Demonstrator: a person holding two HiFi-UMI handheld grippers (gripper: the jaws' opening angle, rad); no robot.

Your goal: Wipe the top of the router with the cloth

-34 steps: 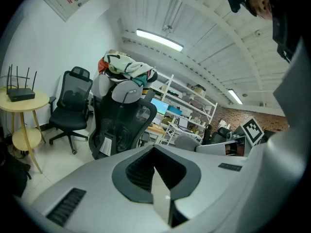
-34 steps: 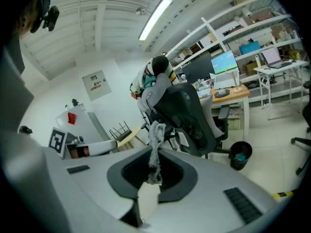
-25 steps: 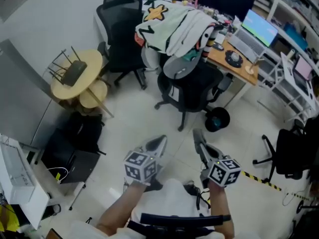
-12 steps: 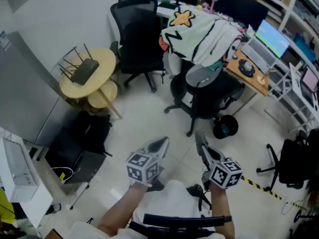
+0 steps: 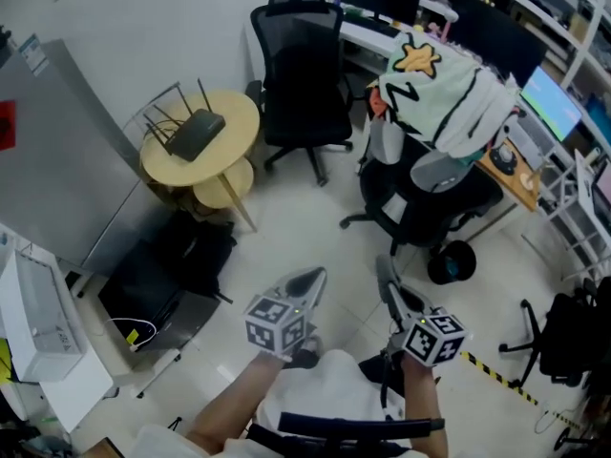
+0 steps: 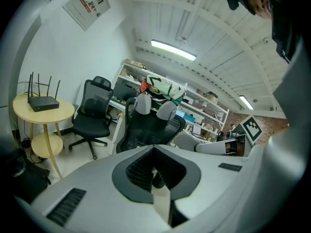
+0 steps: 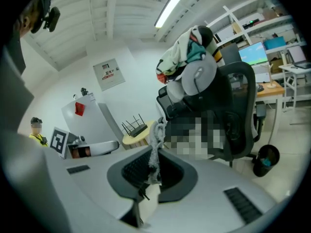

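1. router (image 5: 196,134): a flat black box with thin antennas standing up at its rear. it lies on the upper top of the round yellow table (image 5: 239,122), at the left of the head view and well apart from both grippers. its top is untouched, so wiping has not yet begun.
2. left gripper (image 5: 307,280): held low in front of the person. its jaws are together and nothing sits between them.
3. right gripper (image 5: 382,267): held beside the left one. its jaws are clamped on the cloth (image 7: 155,147), a pale twisted strip that stands up out of the pads.
4. handling, cloth (judgement): it looks soft, light and limp. pinched as a narrow strip, it offers little wiping face, so it would need to drape flat over the router's top.
5. handling, router (judgement): it looks stiff and light, and probably slides on the smooth tabletop under a push. the antennas look slender and easily bent. the free left gripper could steady it at a side edge of the body, clear of the antennas.
6. office chair (image 5: 434,194): at the right, with a pale garment draped over its back. it plays no part in the task.
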